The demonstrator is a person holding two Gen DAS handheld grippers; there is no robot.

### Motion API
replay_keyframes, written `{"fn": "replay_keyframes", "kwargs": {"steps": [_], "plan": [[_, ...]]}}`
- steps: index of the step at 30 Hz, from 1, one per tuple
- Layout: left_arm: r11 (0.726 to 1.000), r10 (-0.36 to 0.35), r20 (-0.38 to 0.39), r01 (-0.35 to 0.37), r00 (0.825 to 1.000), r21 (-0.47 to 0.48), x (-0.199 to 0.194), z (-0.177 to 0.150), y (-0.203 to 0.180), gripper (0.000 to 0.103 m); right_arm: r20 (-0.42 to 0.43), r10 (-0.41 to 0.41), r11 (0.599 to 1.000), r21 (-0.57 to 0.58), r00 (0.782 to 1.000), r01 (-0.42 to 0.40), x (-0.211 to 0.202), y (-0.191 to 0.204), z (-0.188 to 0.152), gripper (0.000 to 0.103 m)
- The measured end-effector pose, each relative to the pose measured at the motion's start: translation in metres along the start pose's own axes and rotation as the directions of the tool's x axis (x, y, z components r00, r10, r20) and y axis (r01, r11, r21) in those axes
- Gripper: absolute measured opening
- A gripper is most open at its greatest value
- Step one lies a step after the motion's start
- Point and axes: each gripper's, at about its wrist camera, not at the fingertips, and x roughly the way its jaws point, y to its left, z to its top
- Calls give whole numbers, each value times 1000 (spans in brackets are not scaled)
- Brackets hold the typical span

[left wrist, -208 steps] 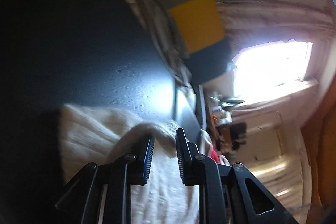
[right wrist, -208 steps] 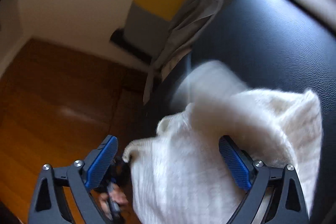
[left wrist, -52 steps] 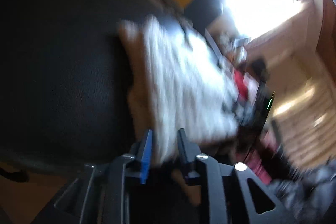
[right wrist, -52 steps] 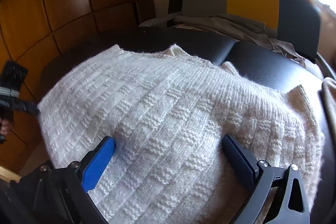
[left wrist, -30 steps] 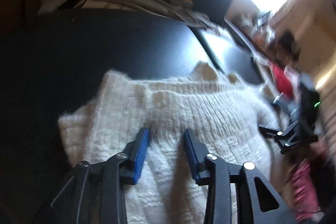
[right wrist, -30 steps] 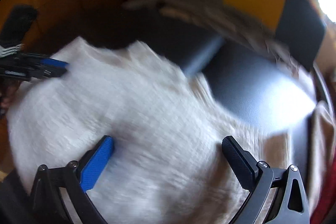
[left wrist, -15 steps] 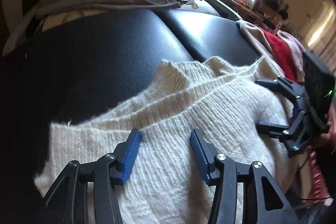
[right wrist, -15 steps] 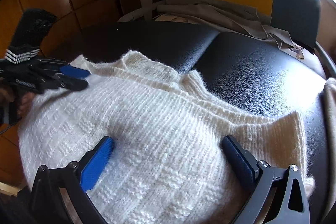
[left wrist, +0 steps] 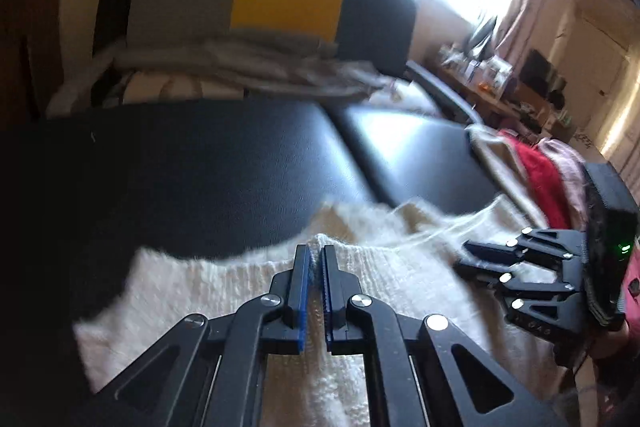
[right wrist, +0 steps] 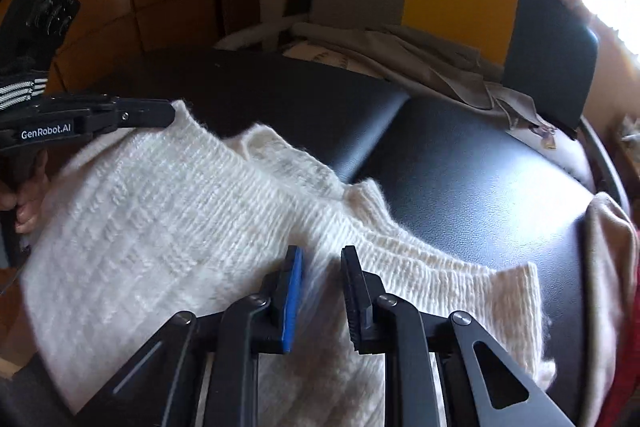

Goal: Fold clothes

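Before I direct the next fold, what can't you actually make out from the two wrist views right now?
- Near hem of the white sweater: cut off by the bottom edge and both hand-held grippers' bodies.
- Right hand-held gripper: fingers close together over the knit; whether they pinch it is unclear.
- Left hand-held gripper: sweater edge beyond it is motion-blurred.
- Pile of clothes: smeared, items indistinct.

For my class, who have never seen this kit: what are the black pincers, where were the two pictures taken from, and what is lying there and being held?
No robot here: a person holds a two-finger gripper in each hand, each carrying a wide-angle camera looking along its fingers. One picture comes from the left gripper, the other from the right gripper; each also shows the other gripper at its edge. A white knitted sweater lies on a black padded surface. The left gripper is shut on the sweater's far edge. The right one has narrowed around a fold, but whether it grips is unclear. Other clothes are piled at the side.
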Motion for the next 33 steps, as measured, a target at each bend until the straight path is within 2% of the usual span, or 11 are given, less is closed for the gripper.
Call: {"fn": "replay_keyframes", "kwargs": {"steps": [4,8,10,11,13,15,19,24,26,30,33], "plan": [[998,16,-46,-18,999,-52,27,-7,13,7,-6,-40,997,72,999,40,15,-9,-1,19],[996,-13,-56,7,998,-92,25,-6,19,8,-9,-53,995,82,999,53,19,-10,0,23],[990,-52,-52,44,997,-136,15,-4,23,23,-2,-48,996,81,999,48,18,-10,0,25],[985,-70,-32,64,997,-161,5,-4,28,24,2,-38,995,87,999,38,17,-11,0,28],[974,-94,27,98,995,-205,-23,-8,43,36,8,-1,992,128,1000,0,9,-19,-1,39],[960,-112,78,128,991,-249,-55,-15,66,49,44,1,984,178,999,-9,-8,-26,-6,80],[913,-133,106,163,985,-374,-97,-39,122,62,101,31,978,201,994,-51,-48,-33,-25,85],[825,-180,69,189,981,-533,-106,-75,176,64,58,73,973,216,996,-84,-61,-38,-60,88],[823,-195,64,198,979,-532,-100,-79,176,64,39,77,971,225,996,-84,-58,-39,-74,89],[829,-230,34,214,973,-516,-80,-78,170,64,95,58,977,198,994,-76,-56,-32,-85,101],[853,-221,7,197,975,-484,-68,-80,164,64,70,25,988,149,997,-36,-51,-22,-81,103]]}}
